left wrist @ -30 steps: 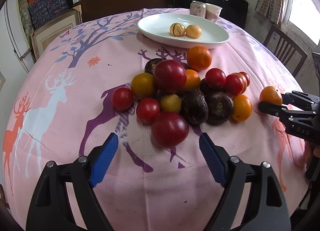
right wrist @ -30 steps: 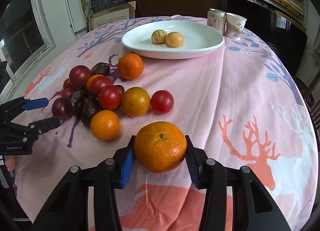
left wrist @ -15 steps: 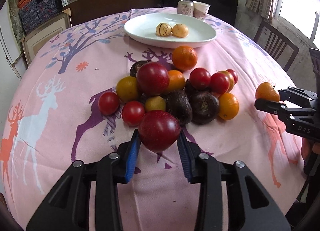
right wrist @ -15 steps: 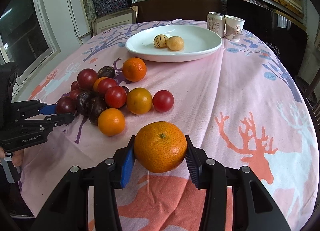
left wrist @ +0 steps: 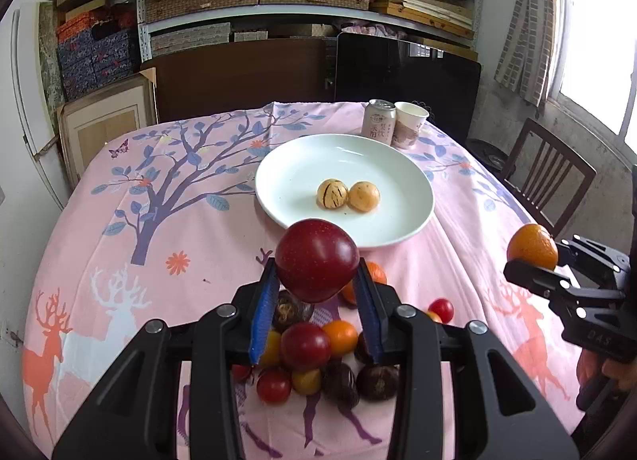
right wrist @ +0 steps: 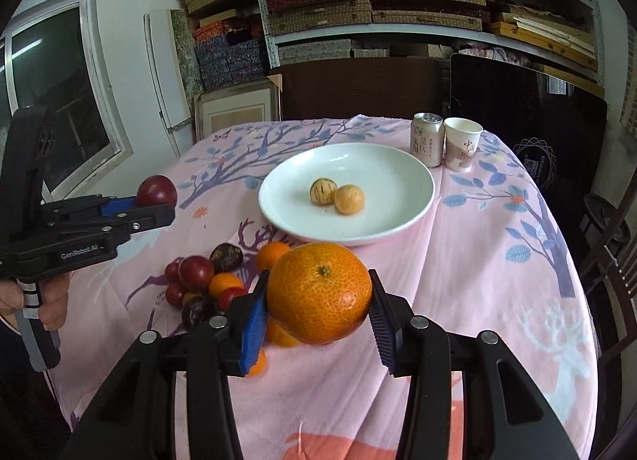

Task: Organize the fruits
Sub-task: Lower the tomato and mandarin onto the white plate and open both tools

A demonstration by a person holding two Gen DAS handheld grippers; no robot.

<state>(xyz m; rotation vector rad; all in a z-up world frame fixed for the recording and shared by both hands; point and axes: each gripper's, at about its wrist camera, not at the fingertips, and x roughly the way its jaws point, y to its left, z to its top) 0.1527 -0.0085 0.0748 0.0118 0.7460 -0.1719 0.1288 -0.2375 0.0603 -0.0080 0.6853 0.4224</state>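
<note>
Gripping a dark red plum (left wrist: 316, 259), the left gripper (left wrist: 316, 293) is holding it clear of the cloth (left wrist: 119, 261), both blue pads pressing its sides. From the left wrist view the plum is sitting in line with the near rim of the plate (left wrist: 414, 181), above the fruit pile (left wrist: 314, 356).

The right gripper (right wrist: 318, 312) is clamping an orange (right wrist: 318, 293) between its pads, stem end facing up, also lifted off the cloth. Seen from the left wrist, that orange is hanging well to the right of the plate.

The plate is lying near the table's far side and is carrying two small yellowish fruits (right wrist: 336, 195), touching each other; one is showing dark stripes.

The pile is resting on the cloth just in front of the plate: red, orange, yellow and dark brown pieces bunched together.

A can (right wrist: 426, 138) and a paper cup (right wrist: 462, 143) are standing upright, side by side, just behind the plate's right edge.
</note>
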